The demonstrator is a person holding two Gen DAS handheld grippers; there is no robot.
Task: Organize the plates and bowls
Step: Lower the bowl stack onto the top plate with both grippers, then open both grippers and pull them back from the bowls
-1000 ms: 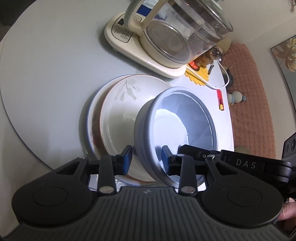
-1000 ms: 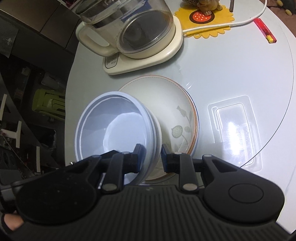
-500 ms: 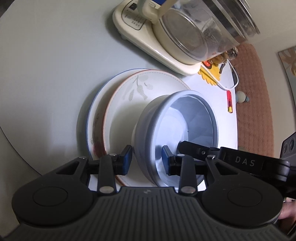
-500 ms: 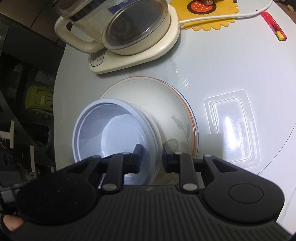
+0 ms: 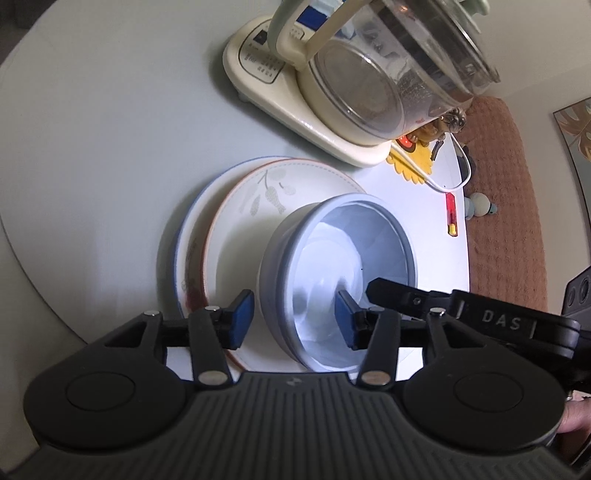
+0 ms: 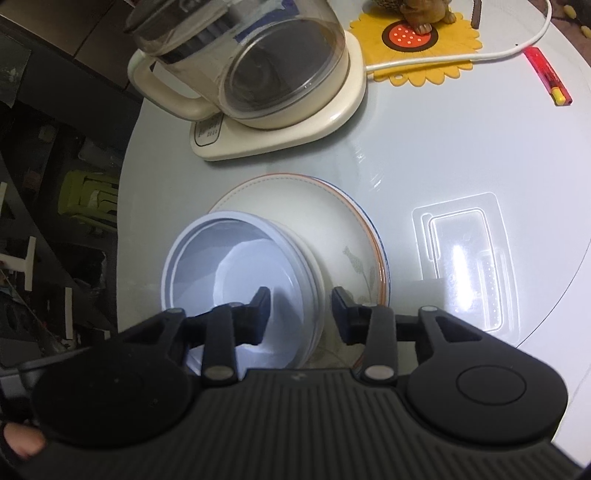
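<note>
- Straddling the near wall of the pale blue bowl (image 5: pixel 343 273), the left claw (image 5: pixel 293 319) has one blue pad outside and one inside; its jaws are opening and neither pad presses the wall.
- The right claw (image 6: pixel 300 314) straddles the opposite wall of the same bowl (image 6: pixel 236 280) in the same way, jaws opening, both fingers clear of the rim.
- The bowl sits on the orange-rimmed plate (image 5: pixel 255 236), which lies on a blue-rimmed plate (image 5: pixel 192 221); the stack rests on the round table (image 5: pixel 92 147) directly ahead of both claws.
- Beyond the stack stands a glass kettle (image 6: pixel 258 62) on its cream base (image 6: pixel 280 129), close to the far plate edge but apart from it.
- Past the kettle lie a yellow sunflower mat (image 6: pixel 417 48) with a brown figurine (image 6: pixel 424 11), a white cable (image 6: pixel 480 55) and a red lighter (image 6: pixel 548 75).
- Only the right wrist view shows the clear plastic tray (image 6: pixel 463 258) just right of the plates, and dark clutter off the table to the left.
- Only the left wrist view shows the other claw's black arm reaching into the bowl, and a brown textured cover (image 5: pixel 506 206) beyond the table edge.
</note>
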